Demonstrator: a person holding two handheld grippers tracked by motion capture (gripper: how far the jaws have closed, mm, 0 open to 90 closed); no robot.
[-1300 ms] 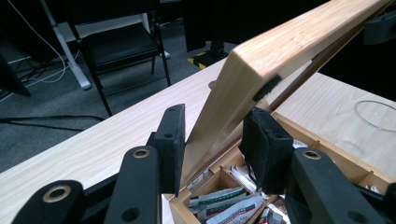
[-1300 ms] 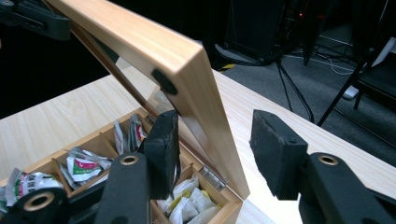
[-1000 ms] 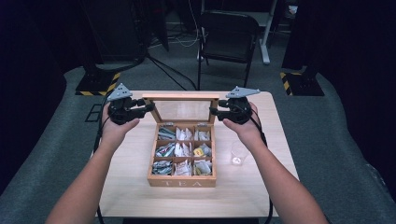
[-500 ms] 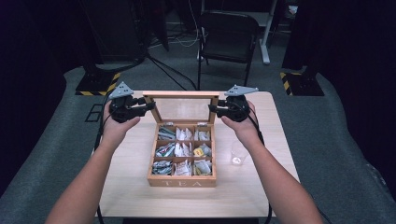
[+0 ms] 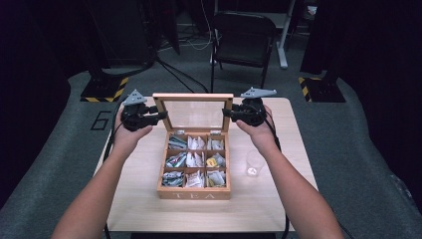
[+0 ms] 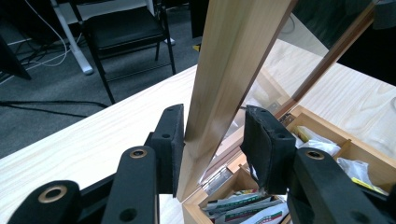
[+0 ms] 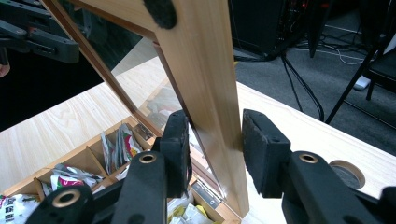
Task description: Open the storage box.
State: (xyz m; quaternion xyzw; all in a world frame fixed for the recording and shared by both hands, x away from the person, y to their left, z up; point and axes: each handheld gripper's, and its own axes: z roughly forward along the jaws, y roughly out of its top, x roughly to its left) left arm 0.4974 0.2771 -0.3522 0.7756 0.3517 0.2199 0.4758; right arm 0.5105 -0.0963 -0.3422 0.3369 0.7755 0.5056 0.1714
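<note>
A wooden tea box (image 5: pixel 194 194) stands mid-table with its glass lid (image 5: pixel 193 97) raised upright; tea bags (image 5: pixel 194 162) fill its compartments. My left gripper (image 5: pixel 161 115) straddles the lid's left side rail. Seen from the left gripper view, the wooden rail (image 6: pixel 229 56) lies between the jaws of my left gripper (image 6: pixel 212 135): one pad rests on it and the other stands off with a gap, the jaws having just been opening. My right gripper (image 5: pixel 226 113) is at the right side rail. There the jaws of my right gripper (image 7: pixel 215 135) have just been closing, and both pads now press the rail (image 7: pixel 201 60).
A clear plastic cup (image 5: pixel 254 163) stands on the table (image 5: pixel 139 199) right of the box, under my right forearm. A black chair (image 5: pixel 244 30) is beyond the table's far edge. A round cable hole (image 7: pixel 346 173) sits in the tabletop by my right gripper.
</note>
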